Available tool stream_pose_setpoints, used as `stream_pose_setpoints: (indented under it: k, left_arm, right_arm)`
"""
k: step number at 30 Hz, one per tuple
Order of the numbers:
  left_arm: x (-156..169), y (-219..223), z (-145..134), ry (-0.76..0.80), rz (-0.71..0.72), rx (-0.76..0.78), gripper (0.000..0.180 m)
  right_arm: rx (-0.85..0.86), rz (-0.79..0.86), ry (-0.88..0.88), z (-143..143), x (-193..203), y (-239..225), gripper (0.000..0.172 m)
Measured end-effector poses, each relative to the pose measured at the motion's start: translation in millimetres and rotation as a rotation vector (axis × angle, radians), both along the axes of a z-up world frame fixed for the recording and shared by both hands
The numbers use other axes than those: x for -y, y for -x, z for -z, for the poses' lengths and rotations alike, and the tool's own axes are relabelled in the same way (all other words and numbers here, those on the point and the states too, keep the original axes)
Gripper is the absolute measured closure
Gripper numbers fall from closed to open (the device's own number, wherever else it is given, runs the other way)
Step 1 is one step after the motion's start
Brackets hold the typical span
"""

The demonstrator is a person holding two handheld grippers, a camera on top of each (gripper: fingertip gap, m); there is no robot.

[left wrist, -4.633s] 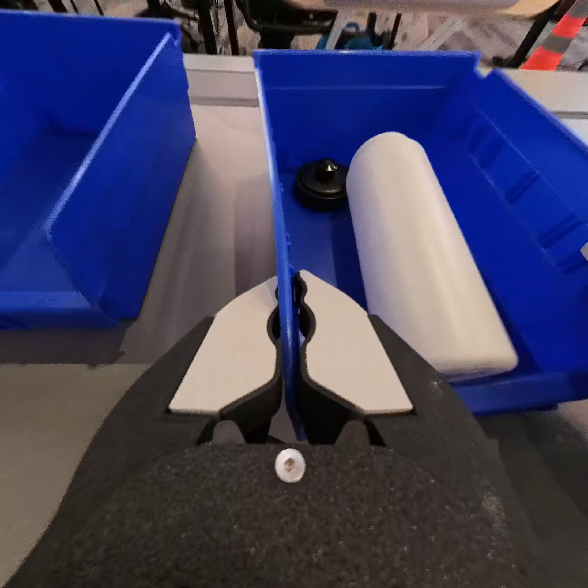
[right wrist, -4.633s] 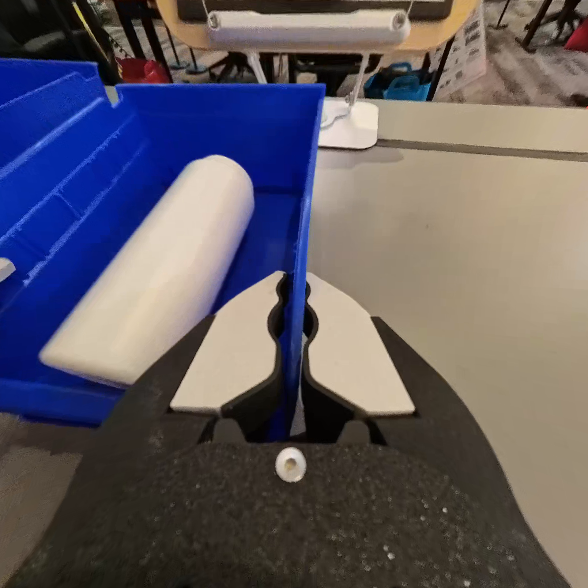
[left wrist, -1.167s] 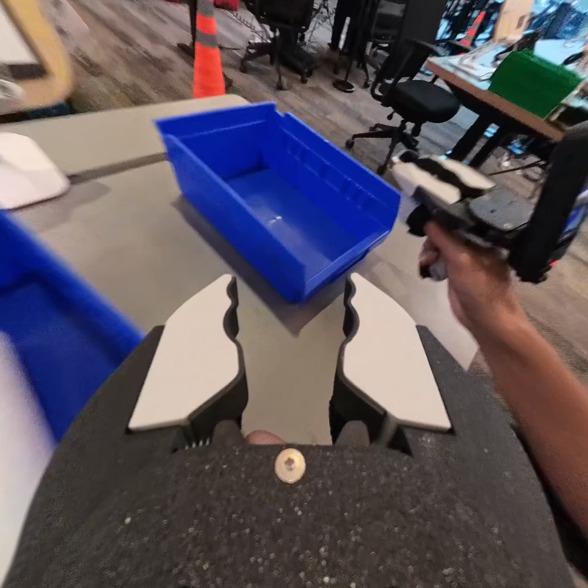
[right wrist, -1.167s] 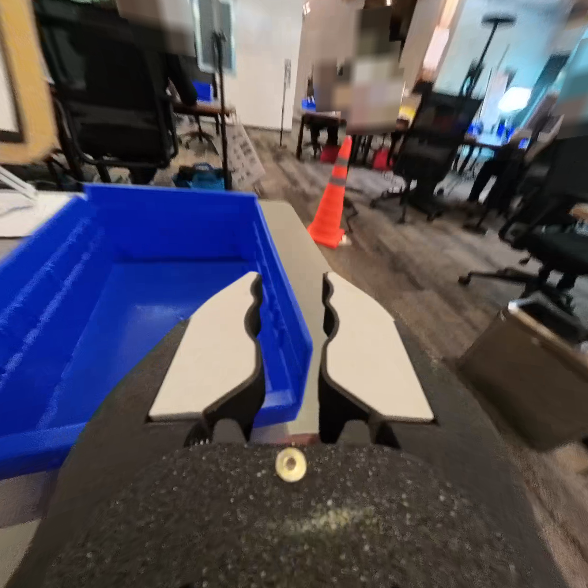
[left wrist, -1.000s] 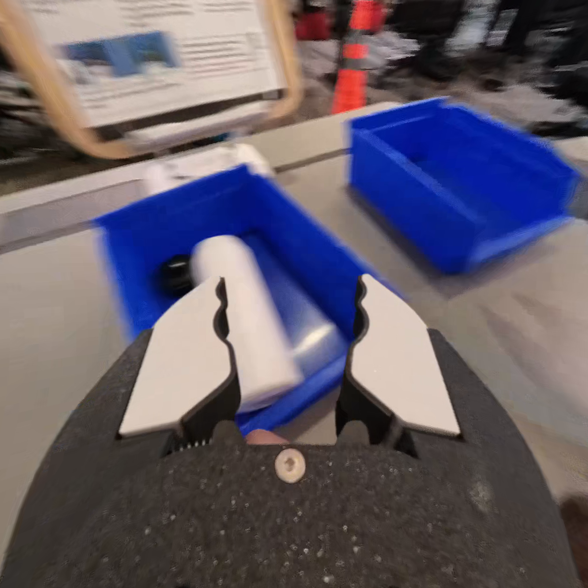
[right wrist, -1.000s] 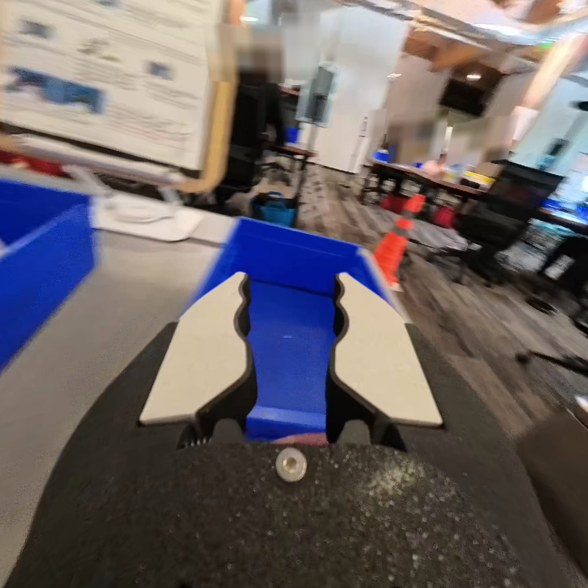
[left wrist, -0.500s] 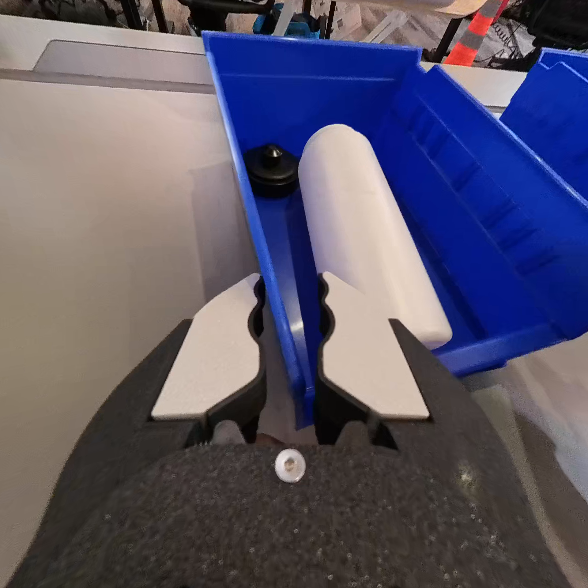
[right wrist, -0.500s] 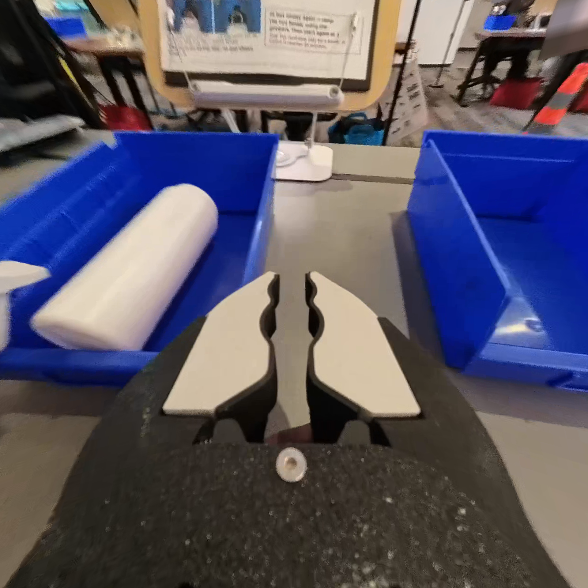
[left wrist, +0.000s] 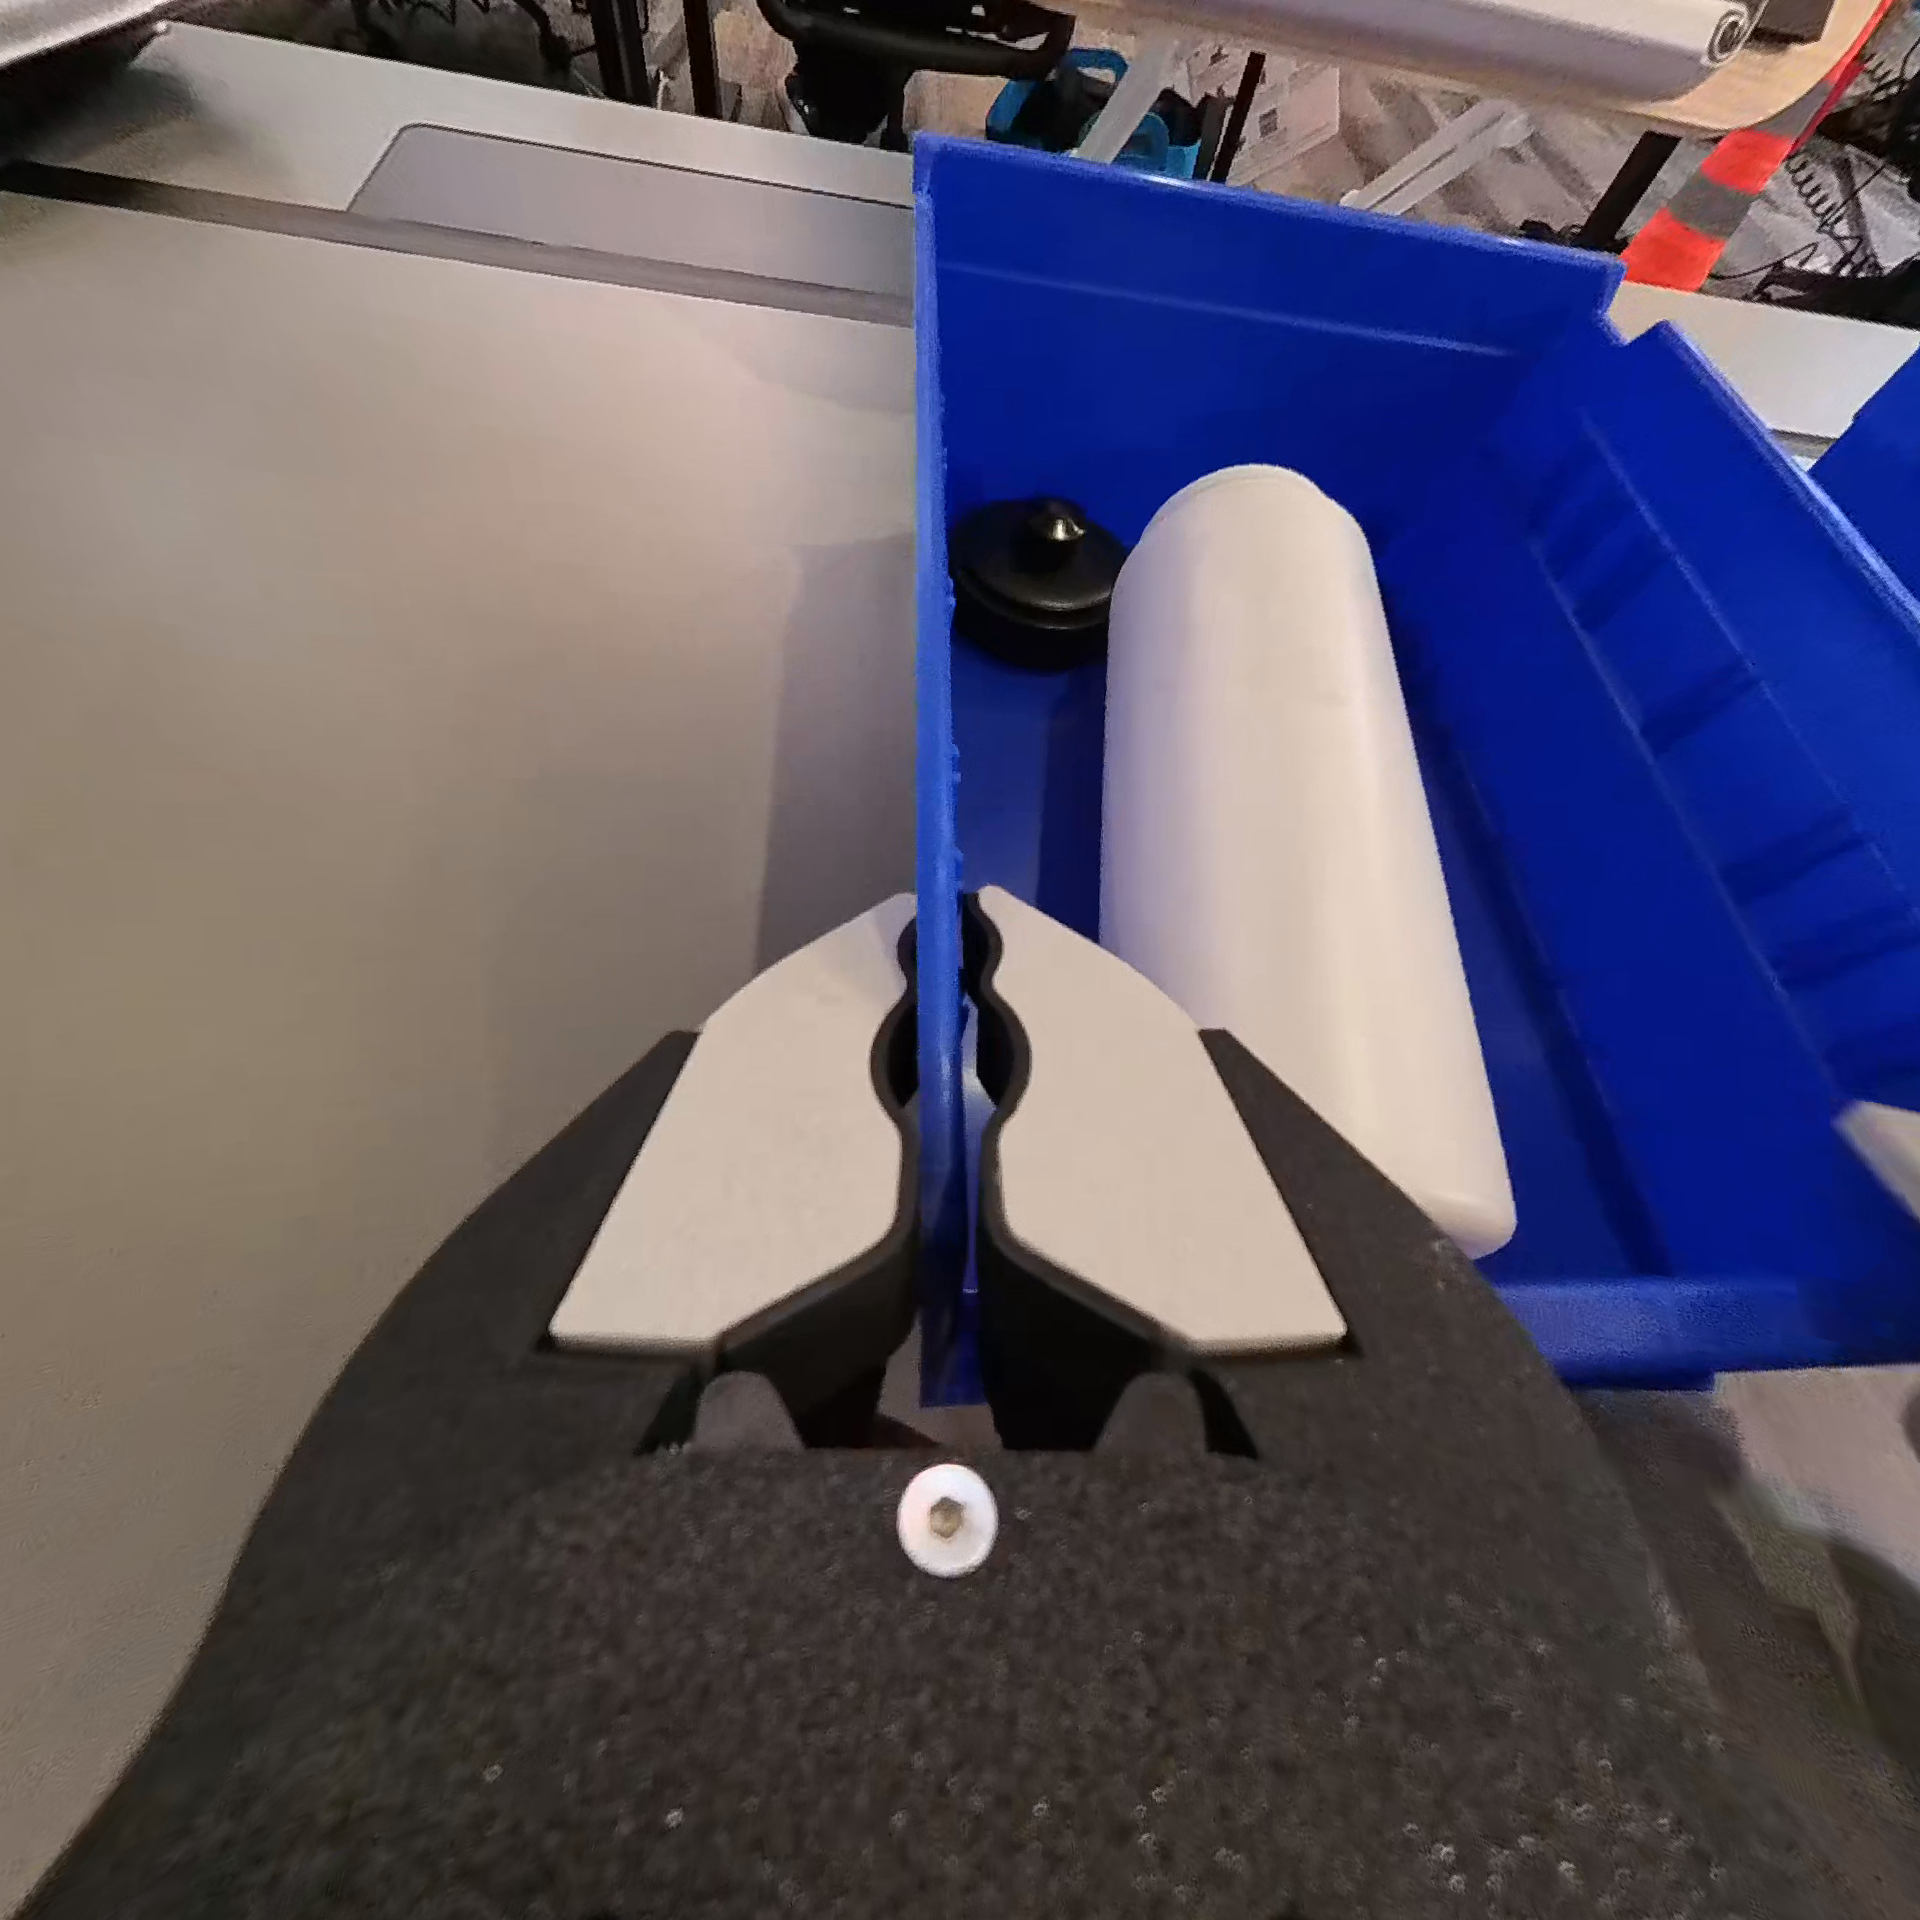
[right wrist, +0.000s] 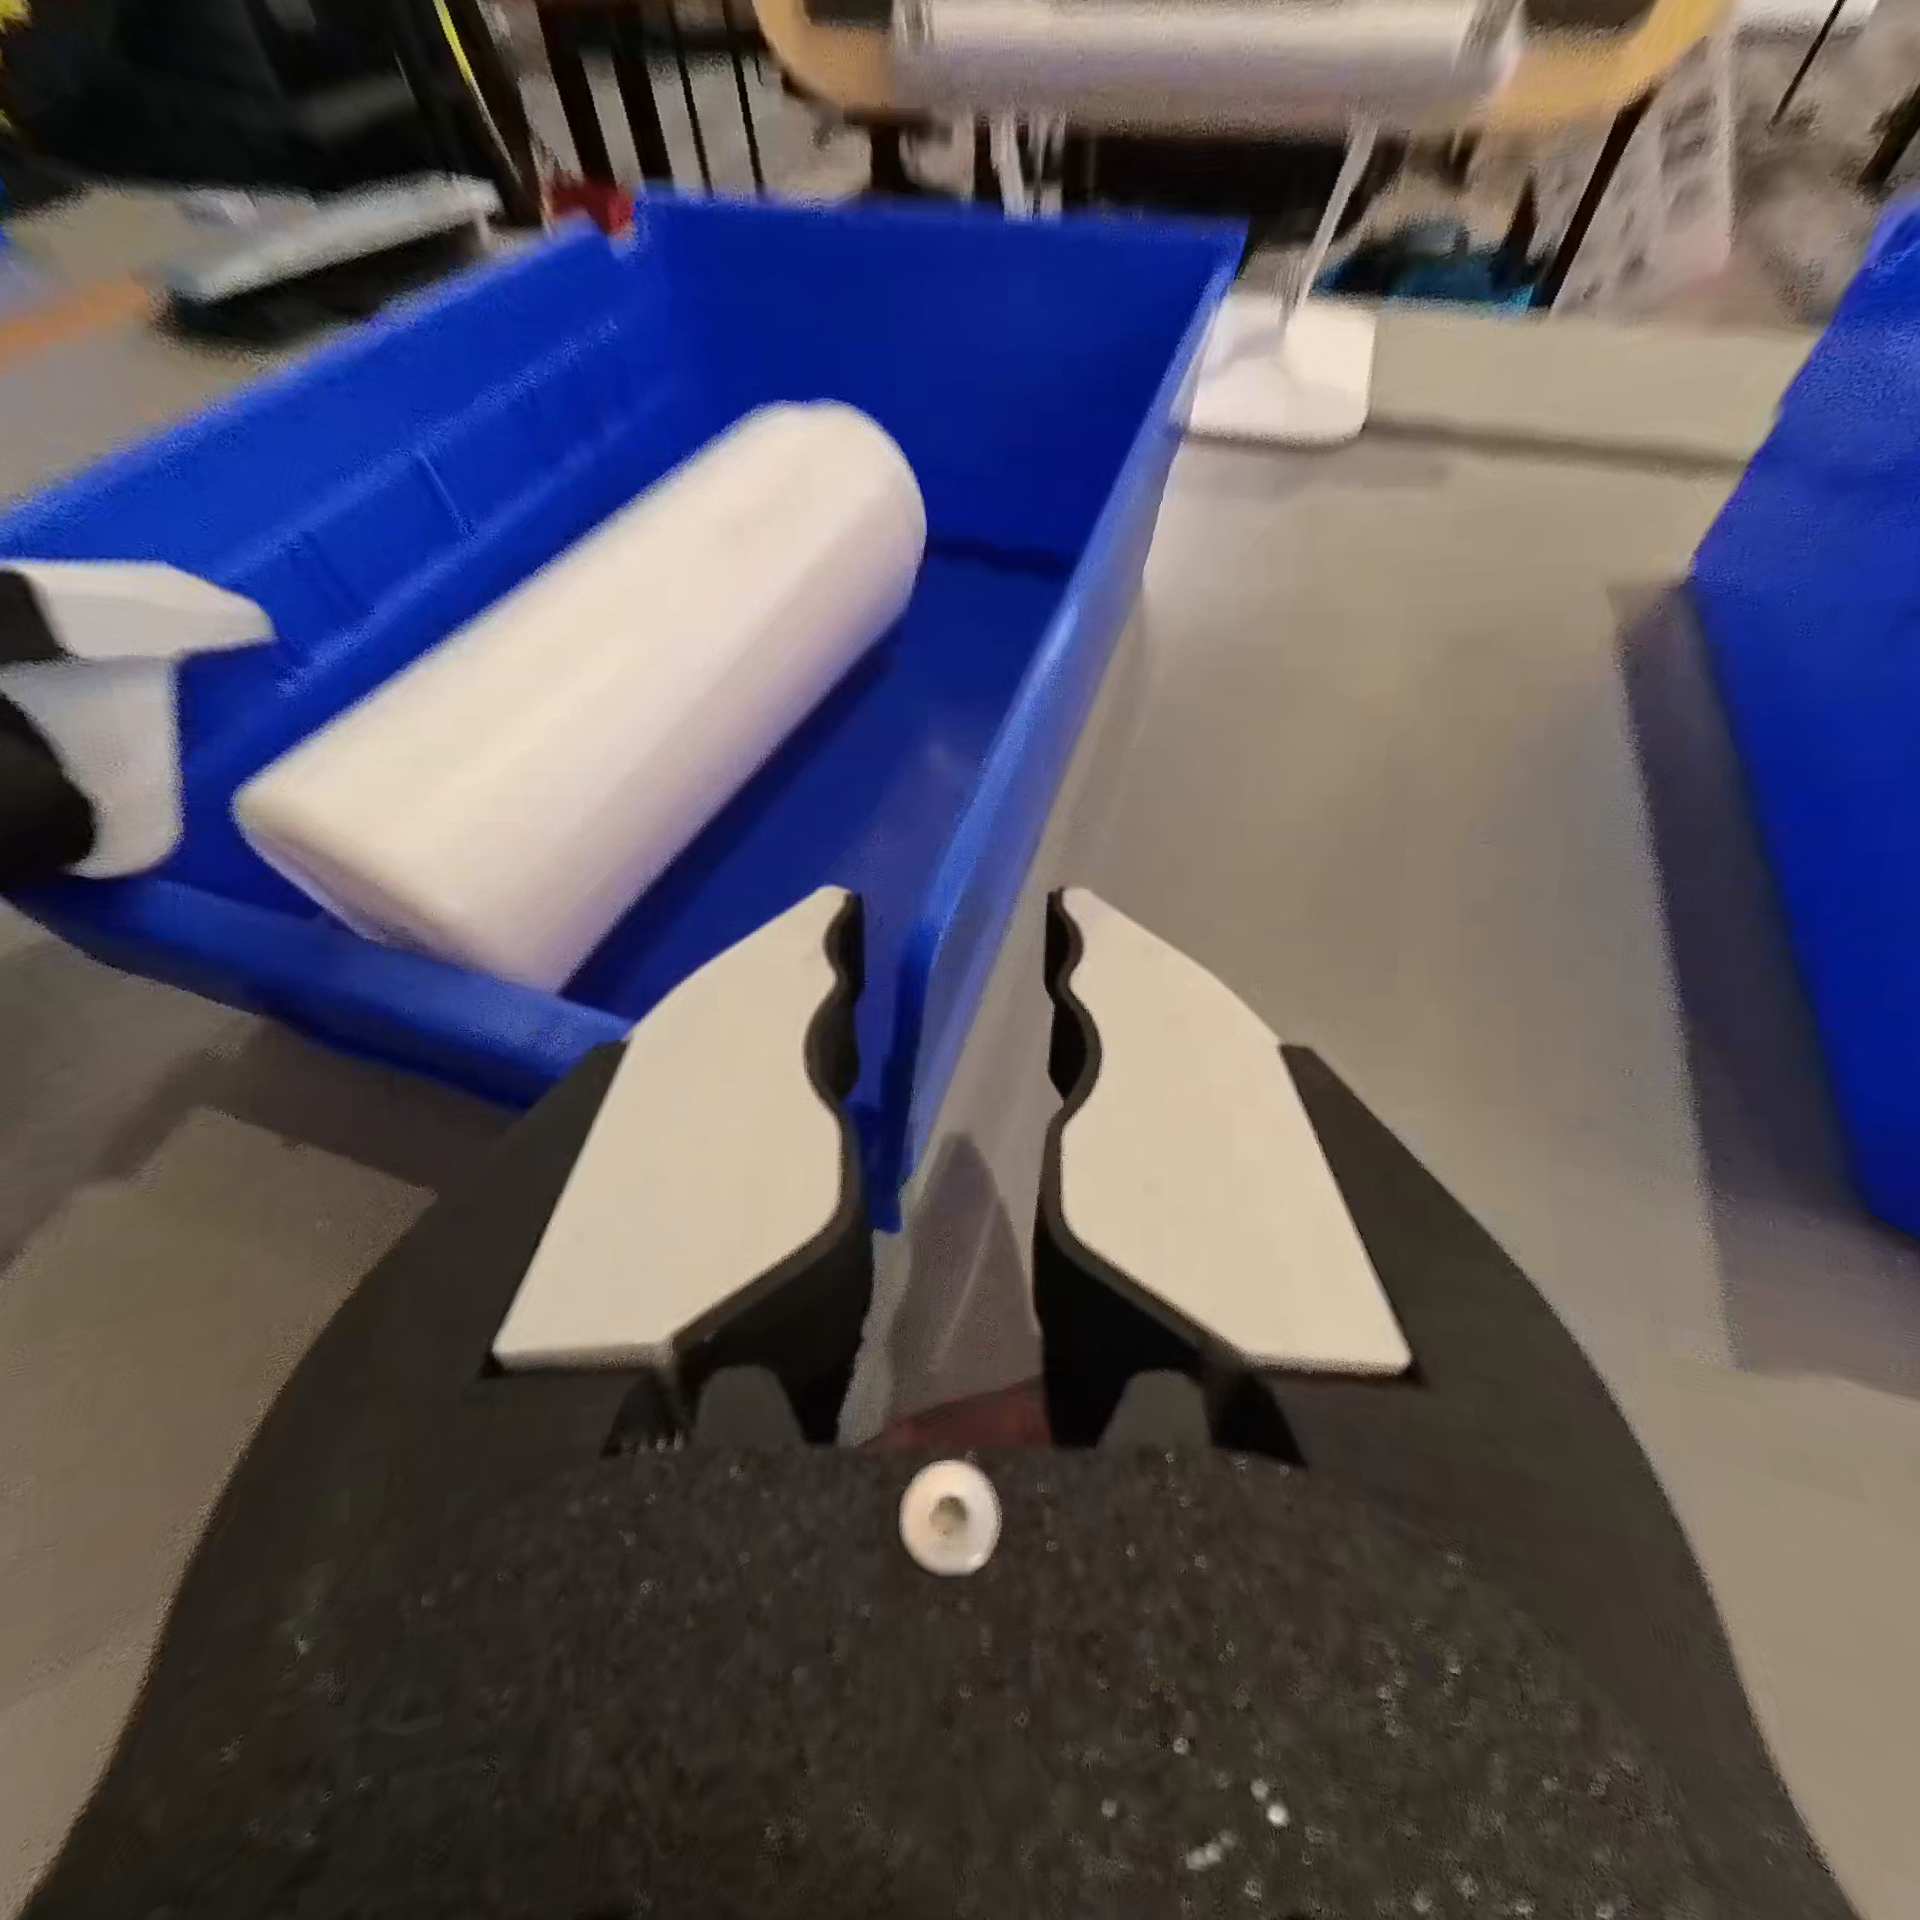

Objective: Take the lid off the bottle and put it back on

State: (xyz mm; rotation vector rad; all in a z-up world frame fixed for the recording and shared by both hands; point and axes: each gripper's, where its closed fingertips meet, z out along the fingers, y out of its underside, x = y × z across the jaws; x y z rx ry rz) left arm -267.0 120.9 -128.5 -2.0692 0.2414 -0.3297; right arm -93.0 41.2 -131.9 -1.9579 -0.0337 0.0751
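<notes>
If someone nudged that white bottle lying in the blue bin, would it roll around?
Probably: the white bottle is a smooth cylinder on its side, so it likely rolls sideways. The blue bin walls and black lid beside it would soon stop it.

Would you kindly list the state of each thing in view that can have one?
Left gripper: shut on the left wall of the blue bin.
Right gripper: open, straddling the bin's right wall without pressing it.
White bottle: lying on its side in the bin, uncapped.
Black lid: off, resting on the bin floor beside the bottle.
Second blue bin: on the table to the right; contents hidden.
</notes>
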Motion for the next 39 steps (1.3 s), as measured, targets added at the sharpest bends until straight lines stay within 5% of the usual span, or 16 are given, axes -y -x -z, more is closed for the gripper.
stream_pose_setpoints:
  k: [6,11,17,22,27,32,33,37,39]
  left_arm:
    - [-12,26,-5,-0.02,-0.011,-0.014,0.177]
    - [-45,98,-30,-0.14,-0.04,-0.034,0.177]
    - [-73,190,-10,-0.041,-0.108,-0.003,0.177]
    - [-94,224,-3,-0.027,-0.128,0.074,0.176]
    - [-98,232,-3,-0.03,-0.154,0.101,0.176]
    - [-103,241,-2,-0.014,-0.144,0.143,0.175]
    - [-104,244,-2,-0.009,-0.147,0.149,0.175]
    - [-104,246,-2,-0.01,-0.157,0.174,0.175]
    - [-103,246,-2,-0.02,-0.152,0.137,0.175]
  right_arm:
    - [-0.067,0.053,0.071,-2,-21,18,0.164]
    - [-0.074,0.04,-0.002,-7,-49,89,0.163]
    - [-0.06,-0.046,0.056,-4,-84,180,0.161]
    - [-0.15,-0.093,0.1,1,-105,221,0.156]
    - [-0.177,-0.129,0.126,2,-112,230,0.153]
    - [-0.114,-0.453,0.326,3,-89,233,0.123]
    - [-0.128,-0.52,0.344,-5,-77,230,0.127]
    - [-0.133,-0.719,0.259,-38,-20,189,0.126]
    - [-0.075,-0.689,0.164,-47,-6,143,0.126]
